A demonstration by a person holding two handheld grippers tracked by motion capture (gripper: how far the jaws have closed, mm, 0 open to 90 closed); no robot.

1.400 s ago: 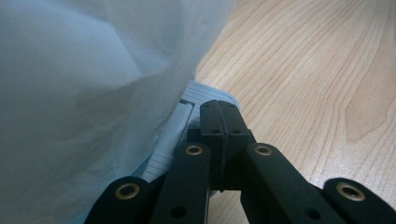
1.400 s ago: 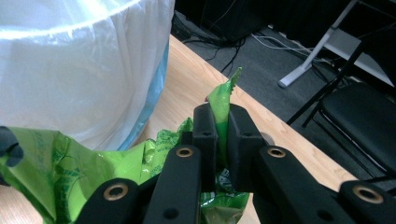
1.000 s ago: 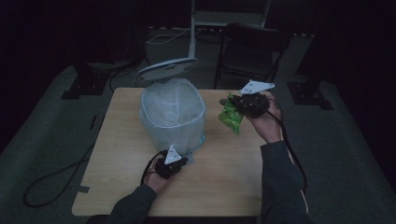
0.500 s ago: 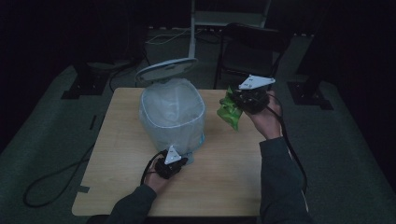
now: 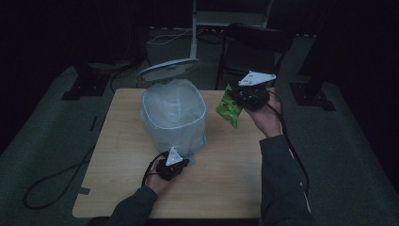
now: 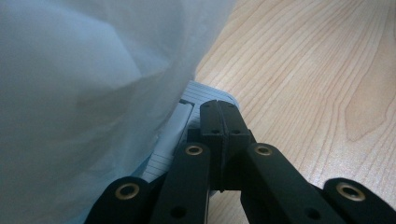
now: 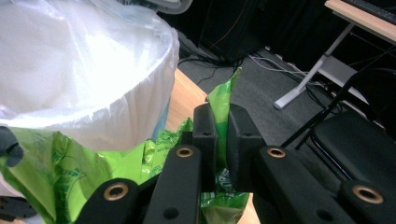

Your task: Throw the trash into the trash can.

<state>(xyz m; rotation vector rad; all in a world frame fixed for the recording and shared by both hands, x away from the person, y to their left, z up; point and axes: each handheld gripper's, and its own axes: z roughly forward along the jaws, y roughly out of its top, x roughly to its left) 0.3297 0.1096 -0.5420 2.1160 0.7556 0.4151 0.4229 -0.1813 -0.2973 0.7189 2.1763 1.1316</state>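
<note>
I've got a crinkly green snack bag point(image 5: 229, 106) pinched by its top edge in my right gripper point(image 7: 220, 135), hanging off the table just right of the bin. The bin point(image 5: 174, 114) sits mid-table, lined with a translucent white bag point(image 7: 84, 70), mouth wide open.

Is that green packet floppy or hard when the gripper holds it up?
Probably floppy: the green packet crumples and sags around the right gripper, which pinches one thin edge. It likely weighs little, since that small pinch holds it in the air beside the bin. Its shiny film may be slippery.
</note>
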